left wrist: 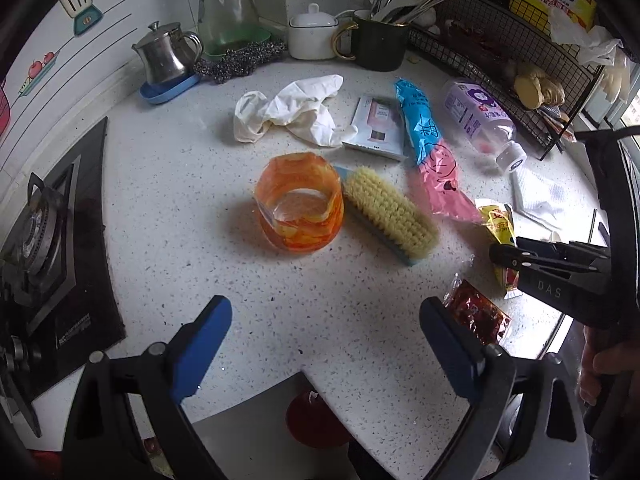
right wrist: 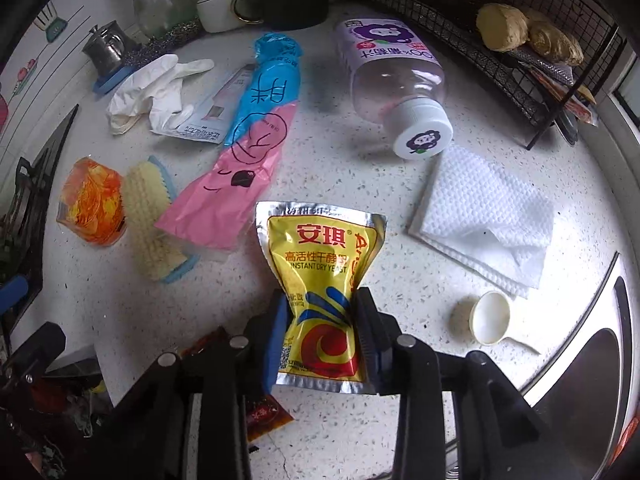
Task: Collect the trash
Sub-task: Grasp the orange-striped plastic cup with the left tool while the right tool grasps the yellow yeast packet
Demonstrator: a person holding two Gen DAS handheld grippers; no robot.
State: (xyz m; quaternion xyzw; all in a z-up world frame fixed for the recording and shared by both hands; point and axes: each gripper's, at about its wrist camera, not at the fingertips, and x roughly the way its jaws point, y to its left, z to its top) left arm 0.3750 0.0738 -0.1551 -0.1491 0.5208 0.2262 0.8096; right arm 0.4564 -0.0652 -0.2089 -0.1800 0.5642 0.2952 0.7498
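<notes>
A yellow yeast packet (right wrist: 320, 264) lies on the speckled counter (right wrist: 360, 184), pinched at its waist by my right gripper (right wrist: 320, 308), which is shut on it. In the left wrist view the same packet (left wrist: 500, 224) shows under the right gripper (left wrist: 505, 258). My left gripper (left wrist: 326, 320) hangs open over the counter's front edge, nothing between its blue pads. Other litter lies around: a red chili sachet (left wrist: 478, 316), a pink-and-blue plastic bag (right wrist: 256, 120), an empty bottle (right wrist: 392, 76) on its side, a crumpled white glove (left wrist: 288, 108), a folded paper towel (right wrist: 484, 216).
An orange cup (left wrist: 300, 200) and a scrub brush (left wrist: 388, 212) sit mid-counter, a small box (left wrist: 376, 128) behind them. The gas stove (left wrist: 44, 240) is left, a kettle (left wrist: 166, 54) and utensil mug (left wrist: 380, 44) at the back, a wire rack (left wrist: 500, 40) right. A white scoop (right wrist: 490, 318) lies near the edge.
</notes>
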